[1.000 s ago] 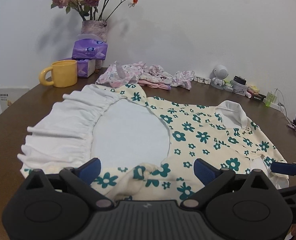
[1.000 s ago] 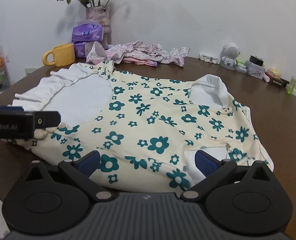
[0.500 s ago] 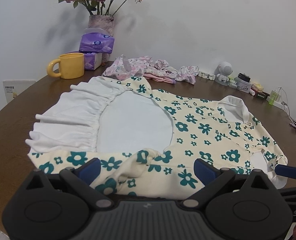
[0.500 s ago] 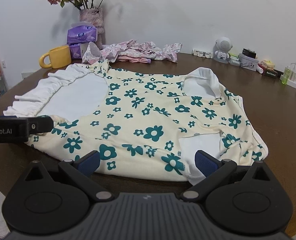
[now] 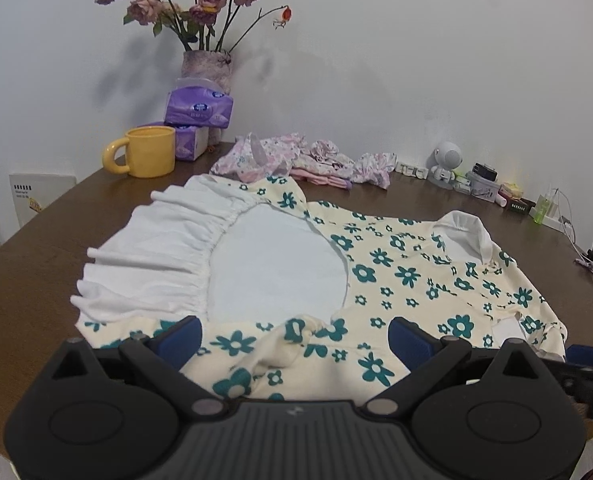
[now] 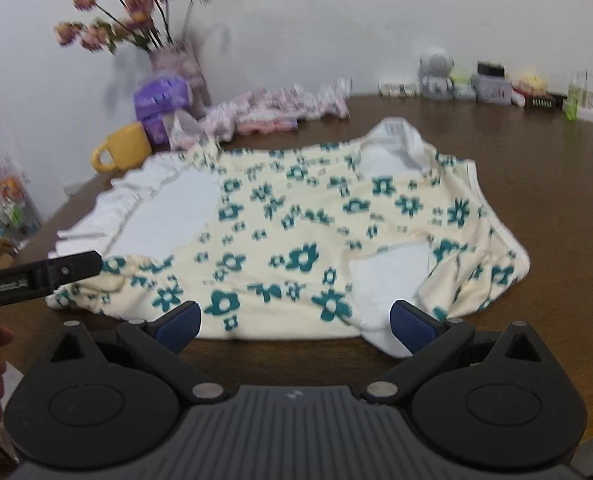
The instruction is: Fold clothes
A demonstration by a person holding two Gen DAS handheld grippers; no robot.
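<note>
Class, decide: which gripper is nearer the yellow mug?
Left. The left gripper sits at the garment's ruffled end, on the yellow mug's side; the right gripper is at the opposite end.

At the far left of my brown table (image 5: 28, 272) I see a yellow mug (image 5: 146, 152), purple tissue packs (image 5: 199, 109) and a vase of dried roses (image 5: 206, 66). Far right, by the wall, stand a small white robot figurine (image 5: 446, 162) and some little containers (image 5: 482, 185).
</note>
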